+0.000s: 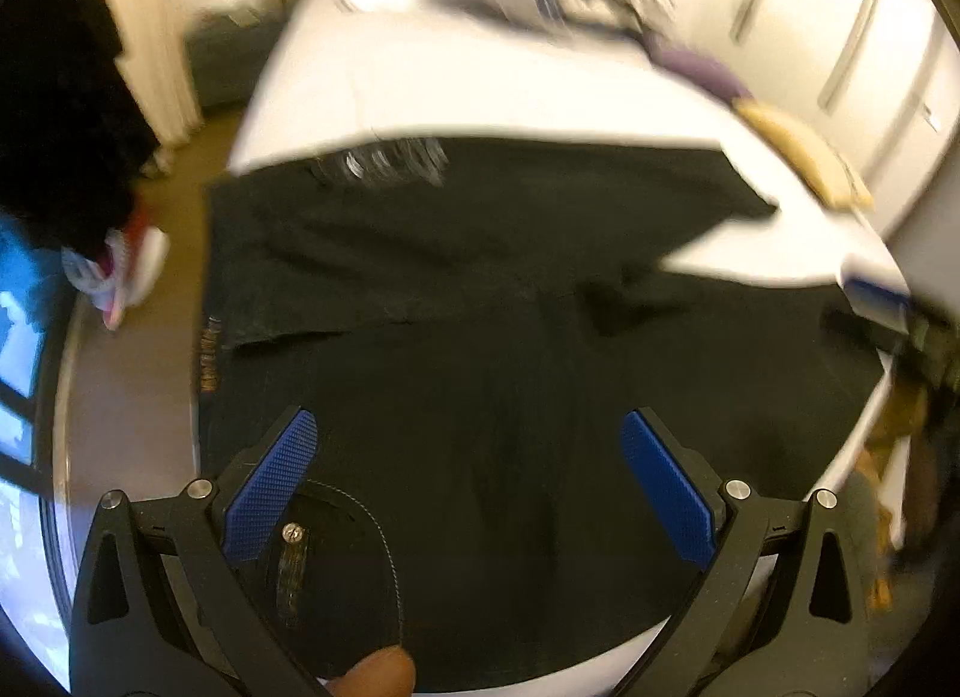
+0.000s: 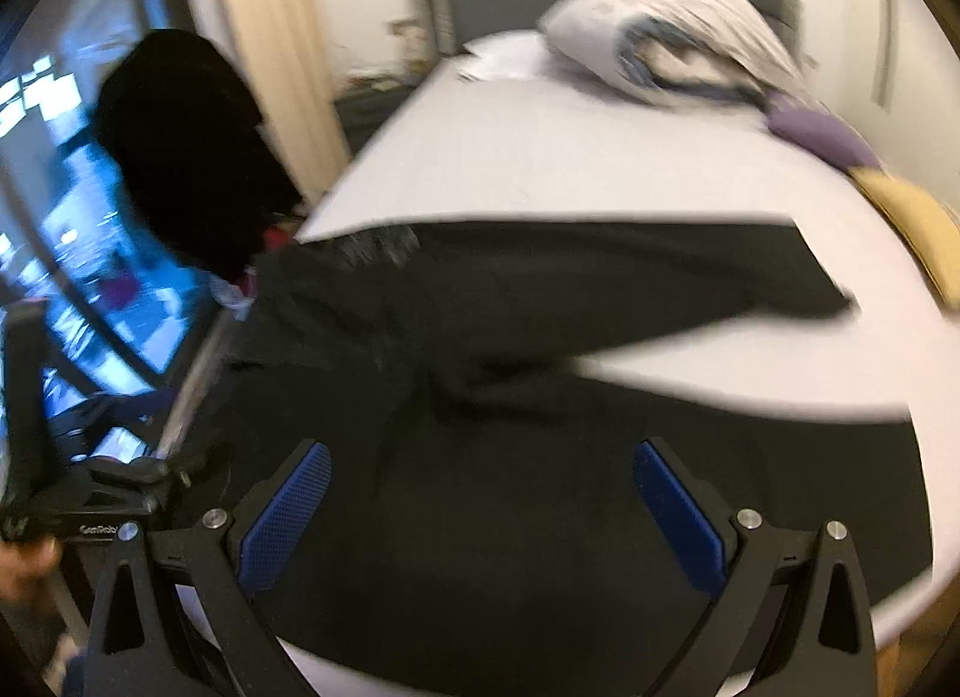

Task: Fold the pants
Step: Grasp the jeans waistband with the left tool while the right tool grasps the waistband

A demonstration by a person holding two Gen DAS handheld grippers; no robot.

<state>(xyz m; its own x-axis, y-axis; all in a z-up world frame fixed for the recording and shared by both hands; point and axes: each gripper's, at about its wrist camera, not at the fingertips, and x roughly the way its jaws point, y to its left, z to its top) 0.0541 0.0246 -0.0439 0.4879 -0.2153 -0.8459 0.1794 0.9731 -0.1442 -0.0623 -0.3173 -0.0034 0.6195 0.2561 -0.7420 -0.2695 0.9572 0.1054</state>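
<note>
Black pants (image 1: 480,289) lie spread across the near end of a white bed (image 1: 450,84), legs apart in a V pointing right. They also show in the right wrist view (image 2: 540,289). My left gripper (image 1: 468,445) is open and empty, hovering over the waist area of the pants. My right gripper (image 2: 480,475) is open and empty above the pants. The left gripper's body (image 2: 90,493) shows at the lower left of the right wrist view. Both views are motion-blurred.
A rolled white duvet (image 2: 678,36) lies at the head of the bed, with purple (image 2: 822,138) and yellow (image 2: 912,217) items along the right edge. A dark garment pile (image 2: 186,144) sits left of the bed by a window (image 2: 54,156). White wardrobe doors (image 1: 840,36) stand at right.
</note>
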